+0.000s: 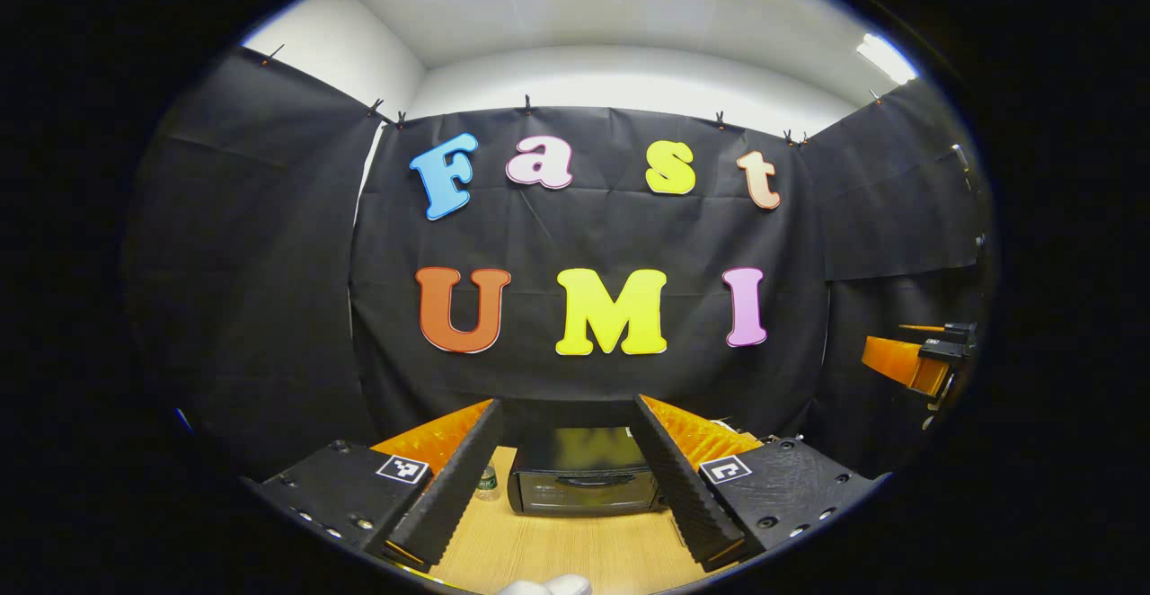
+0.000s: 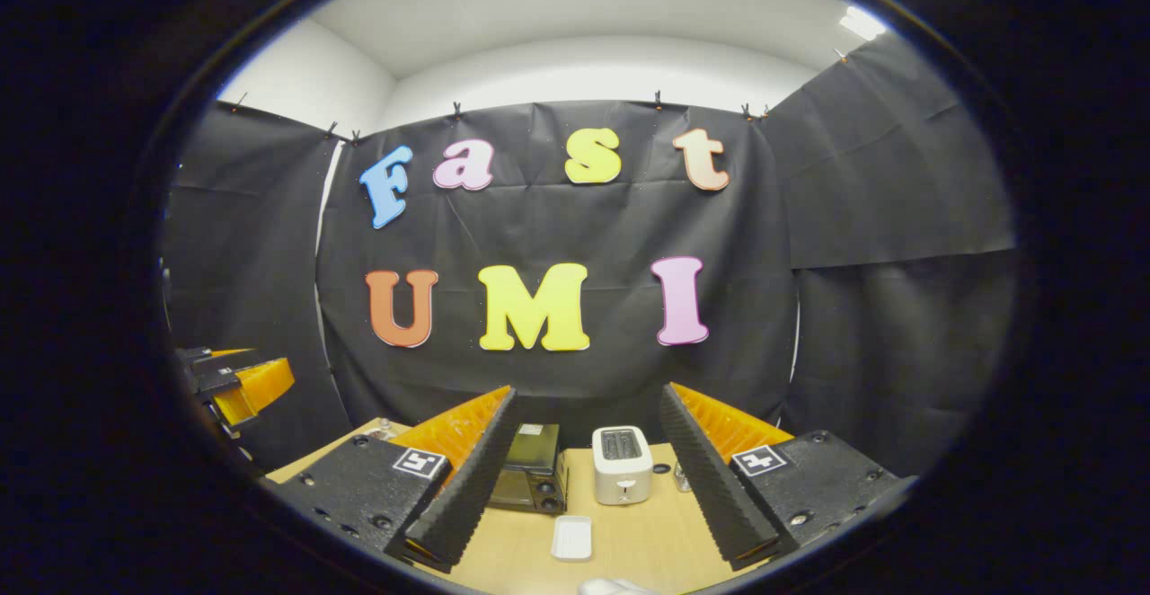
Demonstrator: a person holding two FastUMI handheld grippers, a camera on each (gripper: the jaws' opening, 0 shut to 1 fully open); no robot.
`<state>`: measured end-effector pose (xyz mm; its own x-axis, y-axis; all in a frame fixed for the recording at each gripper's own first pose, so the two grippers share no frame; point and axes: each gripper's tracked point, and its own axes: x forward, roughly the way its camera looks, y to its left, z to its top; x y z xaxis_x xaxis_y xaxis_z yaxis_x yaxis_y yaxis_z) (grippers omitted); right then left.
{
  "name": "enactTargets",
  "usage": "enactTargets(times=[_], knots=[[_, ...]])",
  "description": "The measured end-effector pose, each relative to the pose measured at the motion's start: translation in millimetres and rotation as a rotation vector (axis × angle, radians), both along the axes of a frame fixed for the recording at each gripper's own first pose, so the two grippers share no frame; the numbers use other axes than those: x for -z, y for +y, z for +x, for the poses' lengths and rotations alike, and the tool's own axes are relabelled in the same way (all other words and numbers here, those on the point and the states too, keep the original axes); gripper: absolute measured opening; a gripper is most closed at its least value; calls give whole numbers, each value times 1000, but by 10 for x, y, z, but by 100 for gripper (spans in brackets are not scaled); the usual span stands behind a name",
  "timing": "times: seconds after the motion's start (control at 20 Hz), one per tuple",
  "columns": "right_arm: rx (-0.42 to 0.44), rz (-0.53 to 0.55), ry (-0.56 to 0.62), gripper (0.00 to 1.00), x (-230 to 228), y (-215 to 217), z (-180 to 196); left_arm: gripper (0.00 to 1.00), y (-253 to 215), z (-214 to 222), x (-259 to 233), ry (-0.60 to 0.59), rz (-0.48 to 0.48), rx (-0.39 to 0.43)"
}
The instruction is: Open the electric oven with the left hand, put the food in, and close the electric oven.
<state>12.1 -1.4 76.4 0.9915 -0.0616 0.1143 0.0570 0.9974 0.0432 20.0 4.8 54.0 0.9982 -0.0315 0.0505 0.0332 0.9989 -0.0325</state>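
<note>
The black electric oven (image 1: pixel 584 483) stands on the wooden table (image 1: pixel 575 550) with its door shut, straight ahead between the fingers of my left gripper (image 1: pixel 566 411). That gripper is open, holds nothing, and hangs well short of the oven. In the right gripper view the oven (image 2: pixel 530 478) sits left of centre, partly behind one finger. My right gripper (image 2: pixel 588 393) is also open and holds nothing, raised above the table. A small white dish (image 2: pixel 572 537) lies in front of the oven. A white object (image 1: pixel 548 586) at the bottom edge is too cut off to identify.
A white toaster (image 2: pixel 622 476) stands right of the oven, with small items (image 2: pixel 683 478) beside it. A small bottle (image 1: pixel 487 480) stands left of the oven. The other gripper appears far right (image 1: pixel 916 361) in the left gripper view and far left (image 2: pixel 238 379) in the right gripper view.
</note>
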Motion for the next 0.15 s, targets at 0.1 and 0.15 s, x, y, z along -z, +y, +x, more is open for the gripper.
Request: enactTargets(times=[0.1, 0.15], knots=[[-1, 2, -3, 90, -11, 37, -16, 94, -19, -16, 2, 1, -2, 12], [-6, 7, -6, 100, -20, 61, -29, 94, -20, -41, -20, -4, -3, 15]])
